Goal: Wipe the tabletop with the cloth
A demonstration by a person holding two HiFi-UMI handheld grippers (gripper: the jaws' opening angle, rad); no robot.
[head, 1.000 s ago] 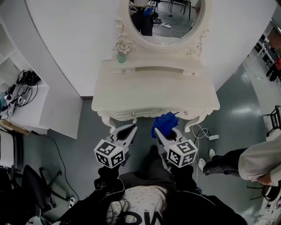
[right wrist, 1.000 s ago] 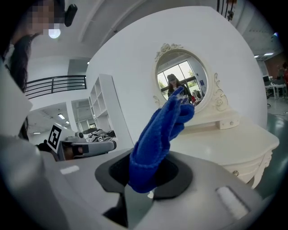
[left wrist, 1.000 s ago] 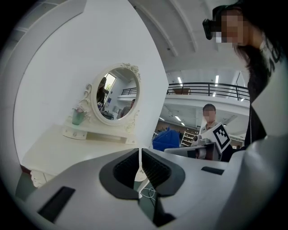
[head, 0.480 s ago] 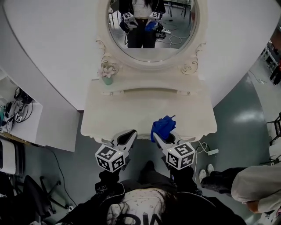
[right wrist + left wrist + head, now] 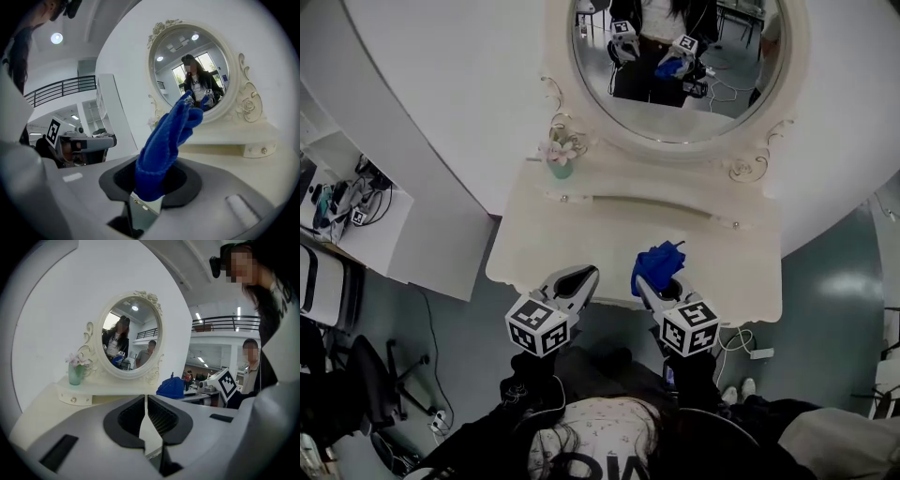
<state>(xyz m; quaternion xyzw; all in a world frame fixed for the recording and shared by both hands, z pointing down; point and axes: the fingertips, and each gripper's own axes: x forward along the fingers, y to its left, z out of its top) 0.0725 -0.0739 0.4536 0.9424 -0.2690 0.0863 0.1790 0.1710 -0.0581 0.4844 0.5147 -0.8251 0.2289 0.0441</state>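
Cloth (image 5: 655, 263) clamped in right gripper at table front

Nearest, at the table's (image 5: 581, 234) front edge: both grippers side by side, tips reaching just over the scalloped rim. Right gripper (image 5: 645, 282) is closed on the lower end of the blue cloth. The rest stands up bunched out of the jaws, above the table's front strip. Cannot tell whether the cloth touches the top. Left gripper (image 5: 584, 275) sits just beside it, toward the table's left. Its jaws are drawn together to a thin slit with nothing between them.

Farther back on the table: a raised ledge (image 5: 656, 202) with small knobs runs along the rear. A green vase (image 5: 561, 167) of pale flowers stands at the ledge's left end.

Behind the table: an oval mirror (image 5: 712, 84) in a scrolled frame, against a white wall (image 5: 441, 84). Its reflection shows a person holding both grippers and the cloth.
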